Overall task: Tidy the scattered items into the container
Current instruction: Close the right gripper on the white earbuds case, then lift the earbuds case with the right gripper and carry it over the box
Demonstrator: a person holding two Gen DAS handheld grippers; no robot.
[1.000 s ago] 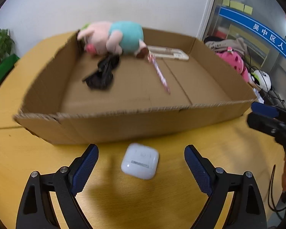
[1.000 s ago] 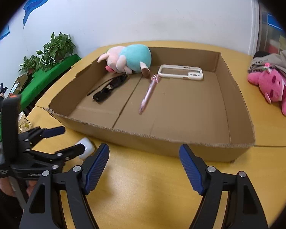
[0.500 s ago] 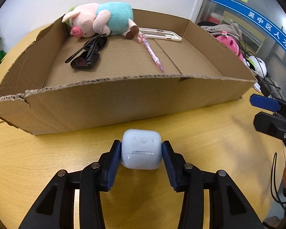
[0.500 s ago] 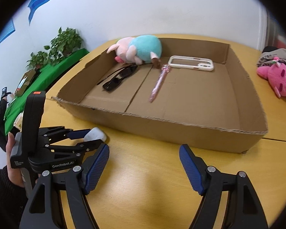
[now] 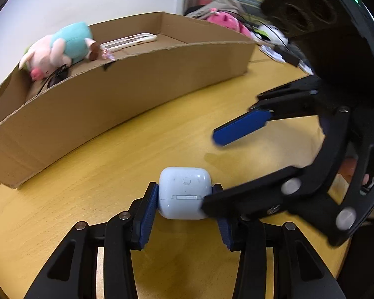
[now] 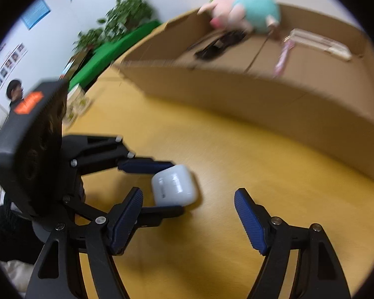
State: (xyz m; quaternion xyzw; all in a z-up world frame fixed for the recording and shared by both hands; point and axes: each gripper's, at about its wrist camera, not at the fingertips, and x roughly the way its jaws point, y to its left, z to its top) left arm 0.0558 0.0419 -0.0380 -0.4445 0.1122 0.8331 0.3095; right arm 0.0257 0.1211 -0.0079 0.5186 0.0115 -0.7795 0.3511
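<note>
your left gripper (image 5: 185,214) is clamped on the white earbud case (image 5: 184,192), one blue pad pressed to each side of it, with the lid seam facing the camera. the case sits low over the yellow wooden table (image 5: 117,164); you cannot tell from either view whether its underside touches the wood. from the right wrist view the same earbud case (image 6: 174,185) shows between the left gripper's two fingers (image 6: 147,166), just ahead and left of your right gripper (image 6: 188,218).

your right gripper holds nothing, its blue pads spread wide apart. in the left wrist view it comes in from the right, with its nearer finger (image 5: 239,195) crossing in front of the left gripper's right pad and its other finger (image 5: 240,127) raised above the table.

the cardboard box (image 5: 107,92) stands on the table beyond the case, well apart from it. inside the box lie a pig plush in a teal top (image 5: 59,46) against the far left corner, black sunglasses (image 6: 219,42) just beside it, a pink pen (image 6: 281,58) near the middle, and a white phone case (image 5: 128,41) toward the far wall.

a pink plush toy (image 5: 224,20) lies on the table past the box.
</note>
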